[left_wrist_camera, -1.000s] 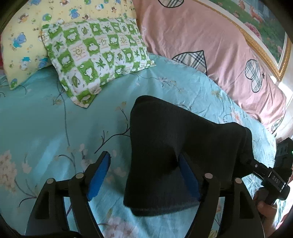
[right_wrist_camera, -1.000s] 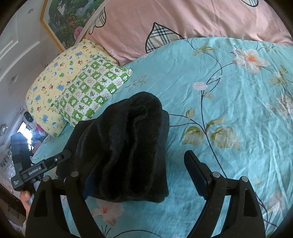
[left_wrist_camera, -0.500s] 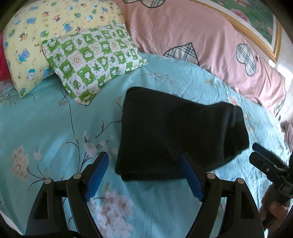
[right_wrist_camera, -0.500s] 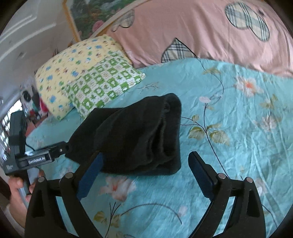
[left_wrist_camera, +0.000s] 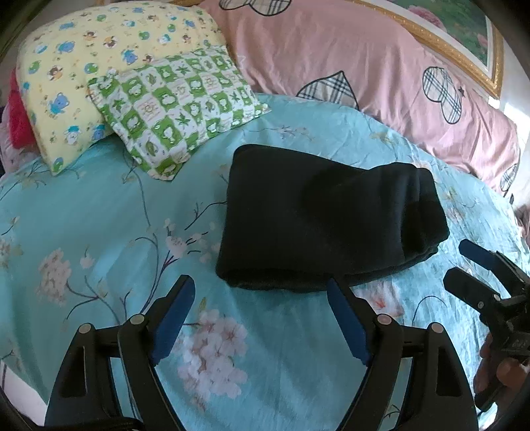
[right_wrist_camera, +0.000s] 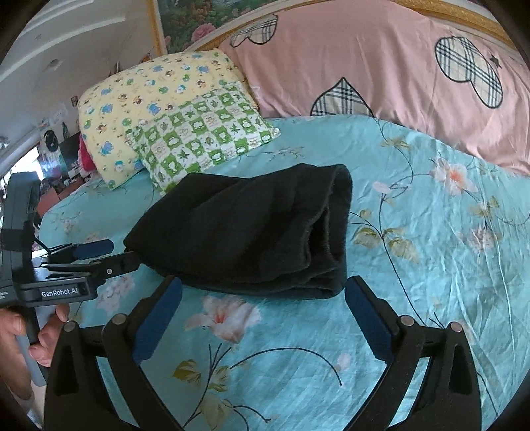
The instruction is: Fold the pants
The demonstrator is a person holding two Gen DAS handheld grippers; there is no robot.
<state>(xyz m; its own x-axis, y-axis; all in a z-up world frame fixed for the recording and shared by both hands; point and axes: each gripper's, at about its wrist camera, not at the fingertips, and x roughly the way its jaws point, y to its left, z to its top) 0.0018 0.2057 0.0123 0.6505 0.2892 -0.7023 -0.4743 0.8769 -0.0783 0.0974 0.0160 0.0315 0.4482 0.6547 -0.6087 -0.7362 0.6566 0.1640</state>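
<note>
The black pants (left_wrist_camera: 318, 218) lie folded into a thick stack on the turquoise floral bedsheet (left_wrist_camera: 99, 232). They also show in the right wrist view (right_wrist_camera: 251, 232), with the layered open edge facing right. My left gripper (left_wrist_camera: 261, 295) is open and empty, just in front of the stack's near edge. My right gripper (right_wrist_camera: 265, 291) is open and empty, just short of the stack. The right gripper shows at the far right of the left wrist view (left_wrist_camera: 463, 262). The left gripper shows at the left of the right wrist view (right_wrist_camera: 116, 253), beside the stack's left corner.
A green checked pillow (left_wrist_camera: 175, 109) and a yellow cartoon pillow (left_wrist_camera: 82, 66) lie at the head of the bed behind the pants. A long pink pillow with plaid hearts (left_wrist_camera: 364, 73) runs along the back. A gold-framed picture (left_wrist_camera: 463, 30) hangs on the wall.
Both grippers have let go of the pants and drawn back toward me. The folded stack now rests flat on the sheet, clear of both sets of fingers.
</note>
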